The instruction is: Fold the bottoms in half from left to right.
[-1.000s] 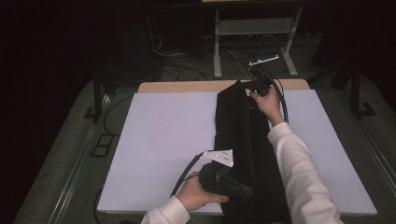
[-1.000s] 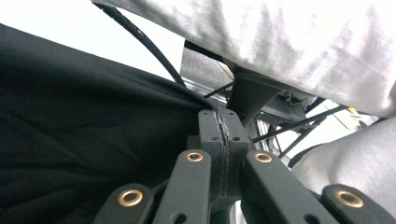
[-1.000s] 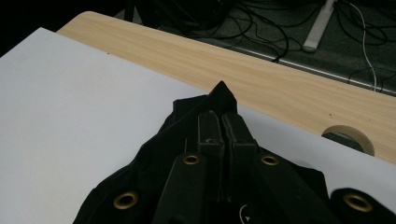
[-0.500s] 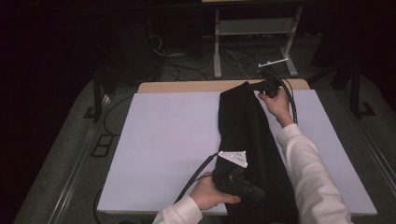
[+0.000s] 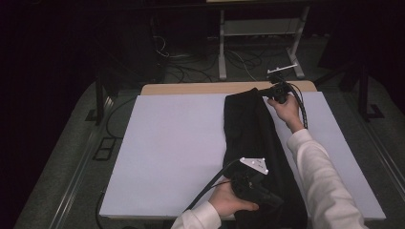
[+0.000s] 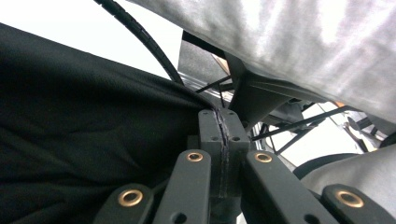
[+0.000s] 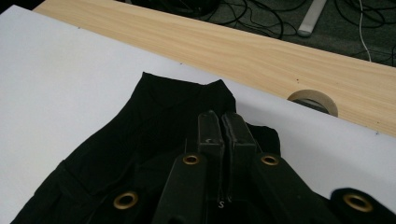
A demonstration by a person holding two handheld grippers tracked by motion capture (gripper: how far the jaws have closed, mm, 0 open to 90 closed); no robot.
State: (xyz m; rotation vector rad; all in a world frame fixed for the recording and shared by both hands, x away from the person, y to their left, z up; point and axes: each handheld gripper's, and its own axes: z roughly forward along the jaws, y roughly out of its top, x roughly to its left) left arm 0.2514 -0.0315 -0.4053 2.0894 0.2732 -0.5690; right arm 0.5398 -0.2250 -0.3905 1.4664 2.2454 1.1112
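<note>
A black garment (image 5: 253, 143), folded into a long narrow strip, lies on the right half of the white table (image 5: 167, 152), running from far edge to near edge. The right gripper (image 5: 276, 91) has its jaws closed on the far end; its own view shows that end's notched hem and a tape roll (image 7: 314, 100) on the wooden strip (image 7: 233, 46) beyond. The left gripper (image 5: 267, 198) pinches the near end, jaws shut on cloth in its view.
</note>
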